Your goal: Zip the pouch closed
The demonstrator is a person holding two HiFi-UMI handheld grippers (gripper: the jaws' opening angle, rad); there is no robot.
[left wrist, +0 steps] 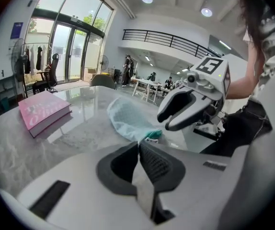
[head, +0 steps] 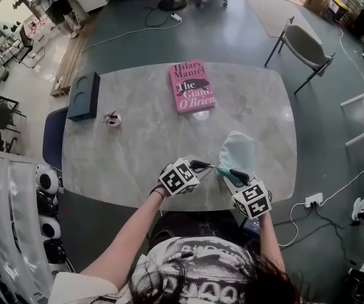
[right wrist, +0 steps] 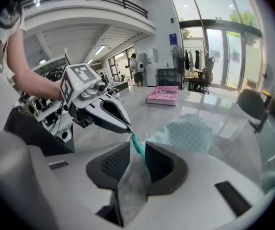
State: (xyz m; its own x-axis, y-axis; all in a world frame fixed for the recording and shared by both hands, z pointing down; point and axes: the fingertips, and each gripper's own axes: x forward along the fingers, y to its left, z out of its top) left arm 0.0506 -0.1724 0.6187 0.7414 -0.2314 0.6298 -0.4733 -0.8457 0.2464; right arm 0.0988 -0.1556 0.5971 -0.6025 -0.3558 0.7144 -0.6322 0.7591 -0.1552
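A pale mint pouch [head: 238, 149] lies near the table's front edge, and it shows in the left gripper view [left wrist: 125, 119] and the right gripper view [right wrist: 188, 133] too. A teal zipper strip [right wrist: 135, 140] runs from its near corner. My left gripper [head: 208, 166] is shut, and its tips [right wrist: 127, 127] pinch the free end of that strip. Just right of it, my right gripper [head: 227, 173] is shut on the pouch's near corner, with grey fabric between its pads [right wrist: 138, 150]. The two grippers almost touch at the tips.
A pink book [head: 191, 86] lies at the table's far side. At the left end are a black box [head: 84, 95] and a small crumpled object [head: 112, 119]. The marble table [head: 137, 170] ends just under my hands. A grey chair [head: 302, 43] stands beyond the far right corner.
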